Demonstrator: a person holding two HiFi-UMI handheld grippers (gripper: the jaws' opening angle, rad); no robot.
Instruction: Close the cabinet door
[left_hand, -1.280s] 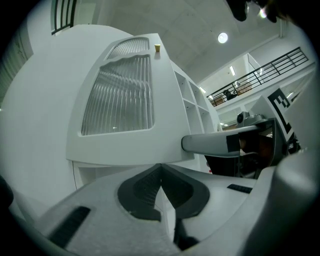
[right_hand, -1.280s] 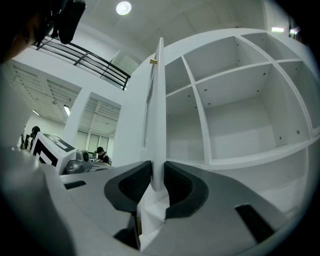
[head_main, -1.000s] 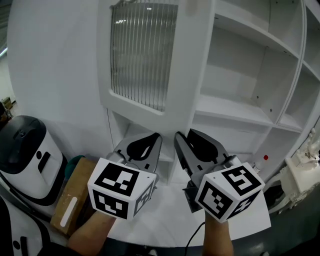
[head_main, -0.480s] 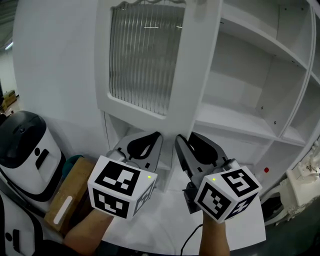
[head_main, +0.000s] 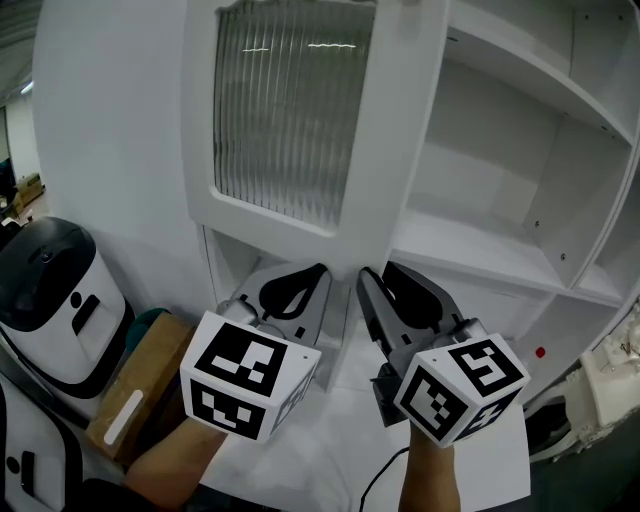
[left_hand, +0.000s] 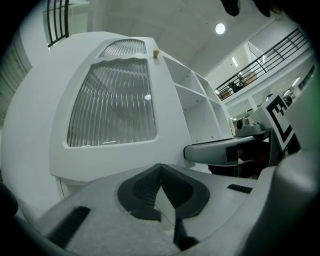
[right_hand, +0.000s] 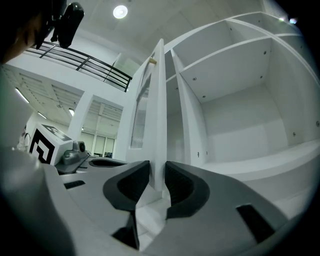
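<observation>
The cabinet door (head_main: 385, 150) stands wide open, swung out toward you. Its ribbed glass panel (head_main: 285, 110) faces your left and its free edge points nearly straight at you. To its right, the bare shelves (head_main: 480, 235) of the cabinet (head_main: 600, 150) are exposed. By the look of it, closing has not begun; you are lining up for the push.

Your left tool (head_main: 318, 270) sits low in front of the door's lower frame. Its own view shows its tips pressed together with nothing between them, the glass panel rising beyond. Your right tool (head_main: 378, 272) is just beside it, with its jaws parted by a narrow gap. In the right gripper view, the door's thin edge (right_hand: 159, 100) runs down in line with that gap. I cannot tell for certain whether the pads touch the edge, but they do not look clamped on it, so take the tool as released. Both tools hover above the white desk (head_main: 340, 420).

The next move probably needs contact on the door's outer face, the side with the glass. From there, a steady sweep to your right follows the hinge arc until the door meets the cabinet front. Press on the solid frame, not the pane. Keep the right tool clear of the closing gap so it is not pinched.
</observation>
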